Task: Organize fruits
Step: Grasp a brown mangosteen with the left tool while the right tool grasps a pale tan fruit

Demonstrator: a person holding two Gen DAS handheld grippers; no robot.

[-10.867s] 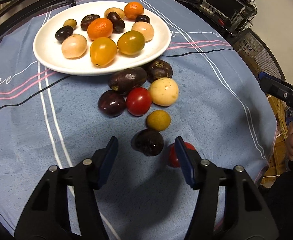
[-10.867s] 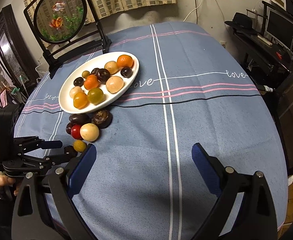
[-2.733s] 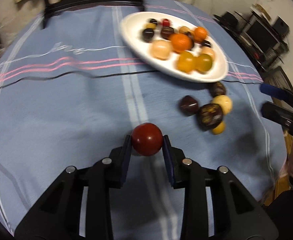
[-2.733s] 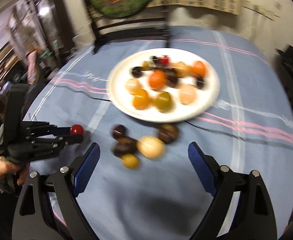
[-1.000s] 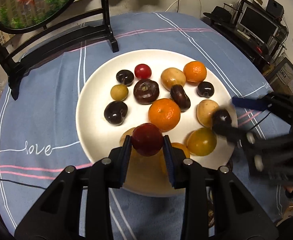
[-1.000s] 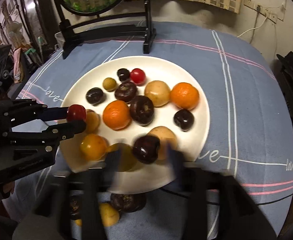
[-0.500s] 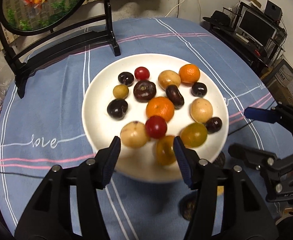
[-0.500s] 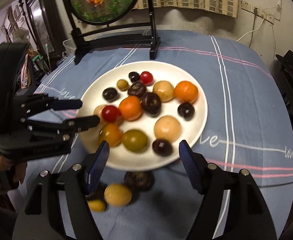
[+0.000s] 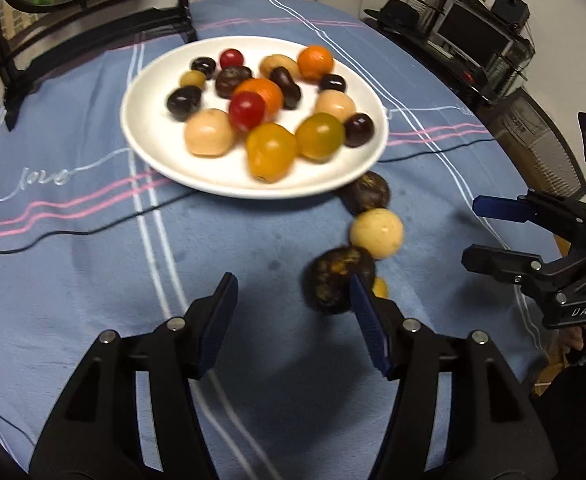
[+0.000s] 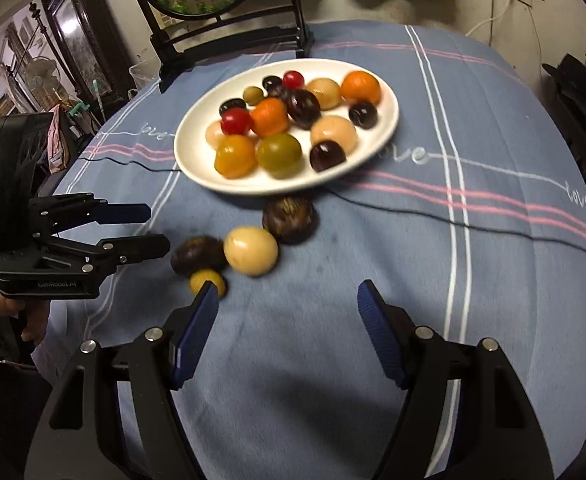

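The left gripper [image 9: 293, 308] has its fingers apart and empty; a dark fruit [image 9: 335, 280] lies just beyond its right finger. The right gripper [image 10: 287, 320] is also apart, empty, near a small yellow fruit [image 10: 207, 280]. The red tomato [image 9: 247, 110] rests on the far plate [image 9: 149, 136].

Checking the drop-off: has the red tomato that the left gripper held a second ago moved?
Yes. The red tomato left the left gripper and now lies on the white plate, against the orange.
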